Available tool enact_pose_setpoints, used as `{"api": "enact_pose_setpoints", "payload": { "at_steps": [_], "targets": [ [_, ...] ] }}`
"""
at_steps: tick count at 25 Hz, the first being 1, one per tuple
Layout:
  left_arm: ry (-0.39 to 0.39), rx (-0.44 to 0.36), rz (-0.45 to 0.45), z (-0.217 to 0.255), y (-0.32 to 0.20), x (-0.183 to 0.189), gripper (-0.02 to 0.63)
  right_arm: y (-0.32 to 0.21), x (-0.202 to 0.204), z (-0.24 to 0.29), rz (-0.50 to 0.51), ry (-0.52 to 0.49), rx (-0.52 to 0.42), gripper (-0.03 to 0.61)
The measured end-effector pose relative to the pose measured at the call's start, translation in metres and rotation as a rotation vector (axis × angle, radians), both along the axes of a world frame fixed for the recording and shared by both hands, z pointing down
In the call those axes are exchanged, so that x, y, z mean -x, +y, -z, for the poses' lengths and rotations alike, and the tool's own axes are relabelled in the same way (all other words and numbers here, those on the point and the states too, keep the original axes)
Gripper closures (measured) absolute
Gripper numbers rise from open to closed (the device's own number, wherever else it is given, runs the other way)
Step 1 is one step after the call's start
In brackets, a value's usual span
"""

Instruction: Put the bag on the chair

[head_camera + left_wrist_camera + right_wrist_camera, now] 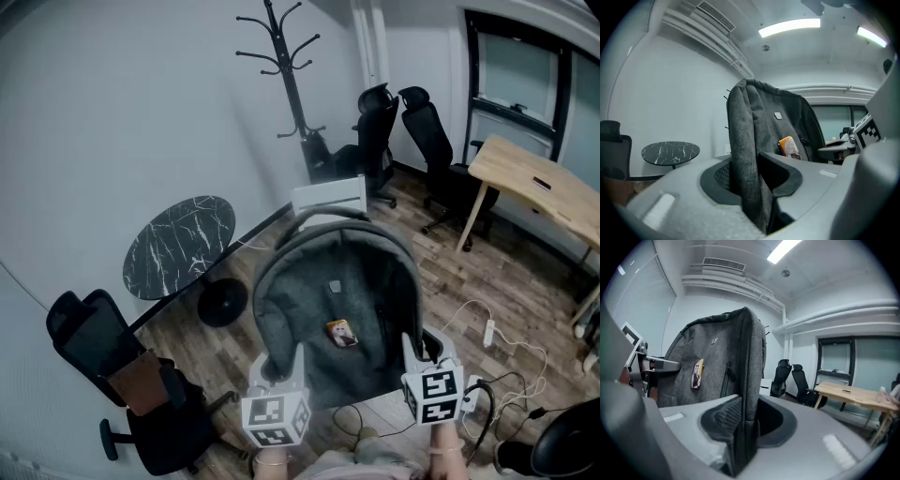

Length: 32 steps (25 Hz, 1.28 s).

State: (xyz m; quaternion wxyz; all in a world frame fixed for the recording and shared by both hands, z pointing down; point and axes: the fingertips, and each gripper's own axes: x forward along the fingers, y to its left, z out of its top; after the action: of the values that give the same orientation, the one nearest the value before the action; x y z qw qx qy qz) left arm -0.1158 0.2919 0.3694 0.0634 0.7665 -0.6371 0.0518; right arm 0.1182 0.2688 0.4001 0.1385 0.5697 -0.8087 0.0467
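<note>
A grey backpack [337, 300] hangs upright in the air in front of me, with a small orange tag [341, 333] on its front. My left gripper [281, 361] is shut on the bag's lower left edge, and my right gripper [412, 345] is shut on its lower right edge. In the left gripper view the grey fabric [764, 122] runs down between the pads of the left gripper [750, 183]. The right gripper view shows the bag's side [717, 352] pinched in the right gripper [743, 420]. A black office chair [103, 347] with a brown item [141, 380] on its seat stands at the lower left.
A round marble-top table [178, 246] stands left of the bag by the wall. Behind are a coat stand [286, 75], two black chairs [394, 131] and a wooden desk [539, 183]. Cables and a power strip [487, 328] lie on the floor at the right.
</note>
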Motion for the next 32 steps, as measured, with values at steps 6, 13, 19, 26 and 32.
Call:
{"api": "enact_pose_setpoints", "payload": {
  "at_steps": [6, 13, 19, 26, 32],
  "targets": [
    [0.009, -0.008, -0.036, 0.001, 0.012, 0.027, 0.483, 0.017, 0.027, 0.004, -0.035, 0.018, -0.015, 0.494],
    [0.02, -0.003, -0.083, -0.005, 0.011, 0.051, 0.485, 0.028, 0.051, 0.001, -0.092, 0.039, -0.012, 0.494],
    [0.03, 0.002, -0.119, -0.007, -0.003, 0.053, 0.485, 0.023, 0.053, 0.002, -0.133, 0.047, -0.012, 0.494],
    [0.031, 0.014, -0.153, -0.018, -0.041, 0.048, 0.485, -0.007, 0.048, -0.006, -0.168, 0.048, -0.01, 0.494],
    [0.033, 0.033, -0.166, -0.02, -0.083, 0.043, 0.485, -0.044, 0.044, -0.008, -0.182, 0.056, 0.0, 0.494]
  ]
}}
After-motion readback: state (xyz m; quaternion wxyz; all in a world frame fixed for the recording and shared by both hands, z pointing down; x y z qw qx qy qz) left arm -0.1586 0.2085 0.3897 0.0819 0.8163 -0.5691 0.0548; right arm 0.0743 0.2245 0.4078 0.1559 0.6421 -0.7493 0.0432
